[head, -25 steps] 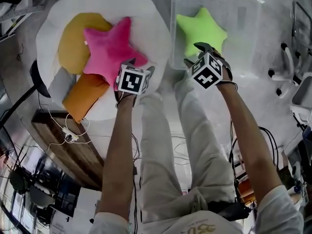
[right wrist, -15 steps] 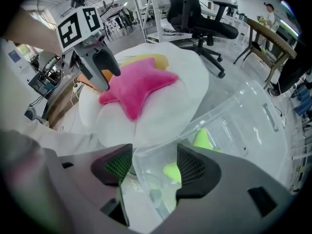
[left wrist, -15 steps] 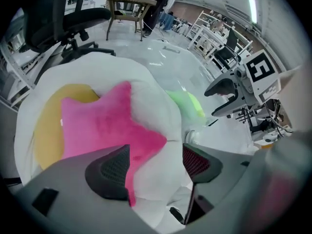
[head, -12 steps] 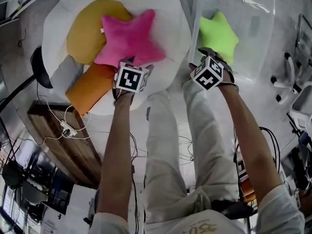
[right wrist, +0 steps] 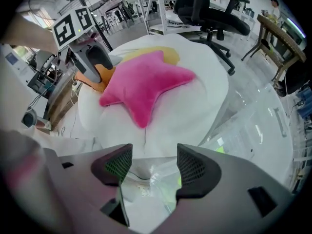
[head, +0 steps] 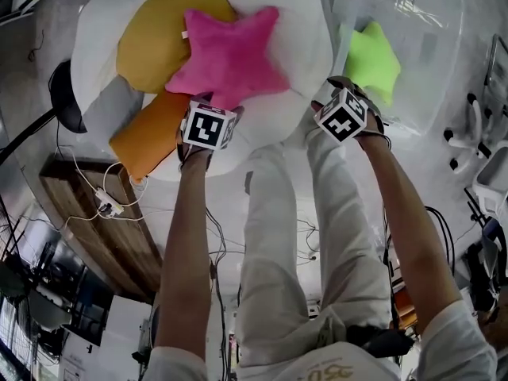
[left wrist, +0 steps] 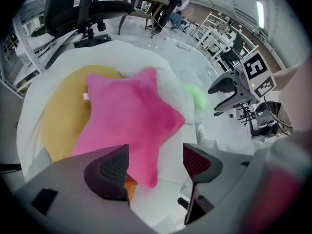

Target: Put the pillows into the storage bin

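Head view: pink star pillow (head: 230,54) just beyond left hand-held gripper (head: 215,108).

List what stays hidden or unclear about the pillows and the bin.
- Yellow pillow: head view, right part under the pink star pillow.
- Orange pillow: left gripper view, the left gripper hides all but a sliver.
- Green star pillow: head view, lower point behind the right gripper.
- Storage bin: right gripper view, near part behind that gripper's body.

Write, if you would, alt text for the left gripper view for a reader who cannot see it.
A pink star pillow lies on a big white cushion, overlapping a round yellow pillow. The open fingers of the left gripper frame the star's nearest tip.
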